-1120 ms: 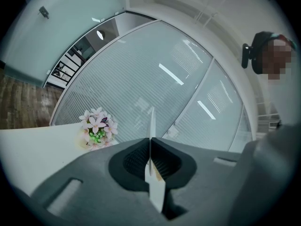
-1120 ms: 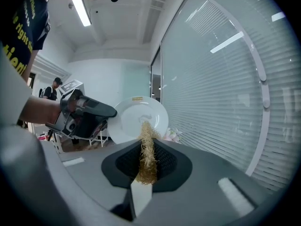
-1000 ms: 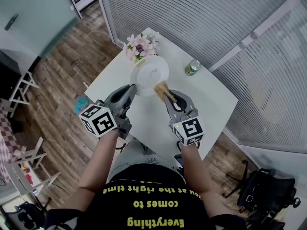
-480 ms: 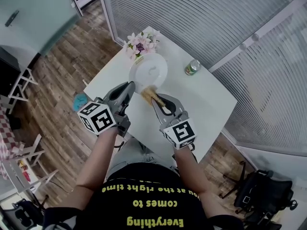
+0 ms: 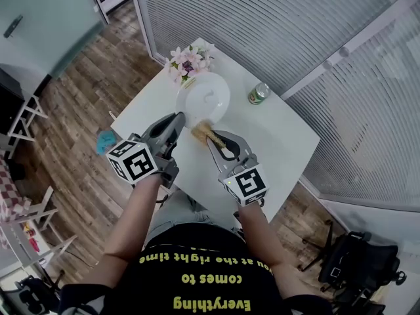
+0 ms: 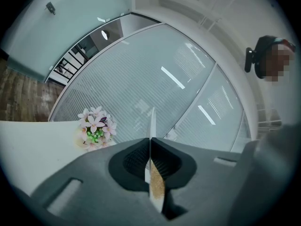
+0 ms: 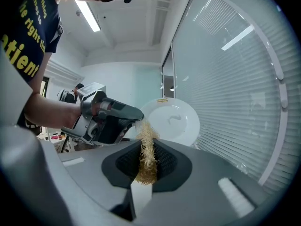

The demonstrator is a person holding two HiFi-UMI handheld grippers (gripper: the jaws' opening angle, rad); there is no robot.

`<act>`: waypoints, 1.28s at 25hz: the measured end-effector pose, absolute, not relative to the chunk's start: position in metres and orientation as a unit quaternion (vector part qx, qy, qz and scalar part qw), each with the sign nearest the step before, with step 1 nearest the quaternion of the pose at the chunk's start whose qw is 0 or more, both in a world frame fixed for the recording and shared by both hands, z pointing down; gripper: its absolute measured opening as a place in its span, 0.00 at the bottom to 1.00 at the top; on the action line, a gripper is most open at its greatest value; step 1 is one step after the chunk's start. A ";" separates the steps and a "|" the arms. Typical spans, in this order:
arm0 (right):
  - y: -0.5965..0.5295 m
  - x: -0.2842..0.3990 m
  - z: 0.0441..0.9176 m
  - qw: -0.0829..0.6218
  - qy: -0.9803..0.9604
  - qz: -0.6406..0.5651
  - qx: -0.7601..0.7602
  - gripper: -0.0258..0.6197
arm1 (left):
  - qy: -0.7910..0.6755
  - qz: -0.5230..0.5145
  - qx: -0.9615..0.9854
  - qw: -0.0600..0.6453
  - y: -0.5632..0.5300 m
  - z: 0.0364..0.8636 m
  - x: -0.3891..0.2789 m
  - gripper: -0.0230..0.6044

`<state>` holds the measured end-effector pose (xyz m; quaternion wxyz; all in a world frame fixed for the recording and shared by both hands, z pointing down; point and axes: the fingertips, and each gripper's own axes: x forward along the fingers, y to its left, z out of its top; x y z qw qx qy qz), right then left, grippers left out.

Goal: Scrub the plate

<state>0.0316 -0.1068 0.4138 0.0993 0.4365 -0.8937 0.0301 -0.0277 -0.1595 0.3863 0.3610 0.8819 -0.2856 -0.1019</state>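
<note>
My left gripper (image 5: 179,119) is shut on the near rim of a white plate (image 5: 205,94) and holds it tilted above the white table (image 5: 282,133). In the left gripper view the plate (image 6: 152,124) shows edge-on between the closed jaws. My right gripper (image 5: 211,138) is shut on a tan fibre scrub pad (image 5: 201,131). The pad's tip sits by the plate's near rim, close to the left gripper's tips. In the right gripper view the scrub pad (image 7: 147,147) sticks up between the jaws, with the plate (image 7: 173,121) and left gripper (image 7: 137,115) beyond it.
A bunch of pink and white flowers (image 5: 189,59) stands at the table's far corner, just behind the plate. A green drink can (image 5: 258,94) stands to the right. A blue object (image 5: 104,140) lies on the wooden floor at the left. Slatted glass walls border the table.
My right gripper has carried the scrub pad left and toward me, from the plate's lower face to its near rim. The left gripper and plate have barely shifted.
</note>
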 end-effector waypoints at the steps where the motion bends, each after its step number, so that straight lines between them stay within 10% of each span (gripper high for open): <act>1: -0.108 0.036 0.414 0.102 -0.891 0.029 0.441 0.10 | -0.285 -0.102 0.882 0.361 -0.159 0.386 -0.028 0.05; 32: -0.129 0.137 0.380 0.087 -0.831 0.002 0.549 0.10 | -0.288 -0.074 0.885 0.358 -0.152 0.401 -0.038 0.05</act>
